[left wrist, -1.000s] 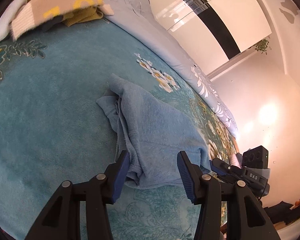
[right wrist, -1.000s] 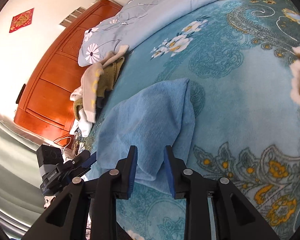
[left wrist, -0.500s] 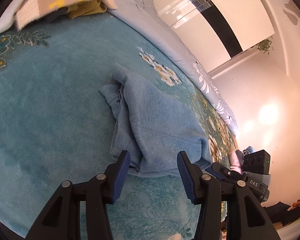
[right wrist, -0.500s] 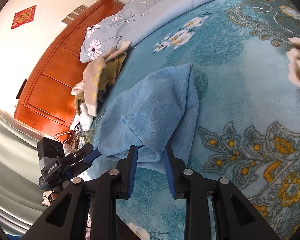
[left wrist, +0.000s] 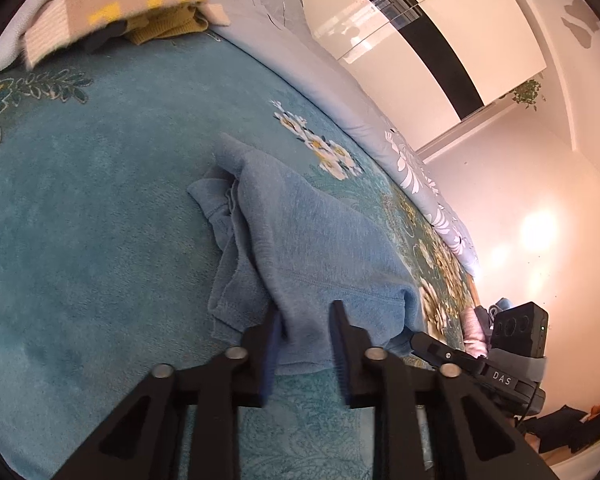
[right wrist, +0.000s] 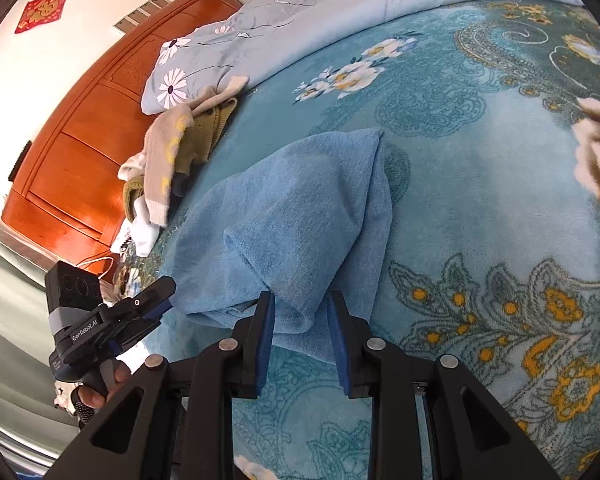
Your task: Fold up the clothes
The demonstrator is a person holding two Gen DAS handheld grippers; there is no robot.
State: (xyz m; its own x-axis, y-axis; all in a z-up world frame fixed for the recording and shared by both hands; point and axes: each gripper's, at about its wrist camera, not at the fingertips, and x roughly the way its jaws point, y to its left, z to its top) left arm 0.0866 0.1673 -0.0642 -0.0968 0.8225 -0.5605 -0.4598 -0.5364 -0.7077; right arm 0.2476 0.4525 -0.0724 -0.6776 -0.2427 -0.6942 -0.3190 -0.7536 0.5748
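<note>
Blue garment (left wrist: 312, 240) on bed (left wrist: 80, 220), bunched, near edge lifted between both grippers.

Risks:
- Shallow hold on thick fleece; could slip from either pinch when pulled.
- Uneven lift by the two sides likely to skew the crease.
- Loose layers at far end may drag and rumple further.

Left gripper (left wrist: 303, 328): jaws narrowed, cloth edge pinched between.
Right gripper (right wrist: 301, 312): jaws narrowed likewise, clamped on a fold of same garment (right wrist: 300, 216).
Clothes pile (right wrist: 172, 152) well apart, by pillow.

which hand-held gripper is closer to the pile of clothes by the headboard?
Left. The left hand-held gripper sits at the blue garment's edge on the side toward the pile of clothes; the right hand-held gripper is at the edge farther from it.
</note>
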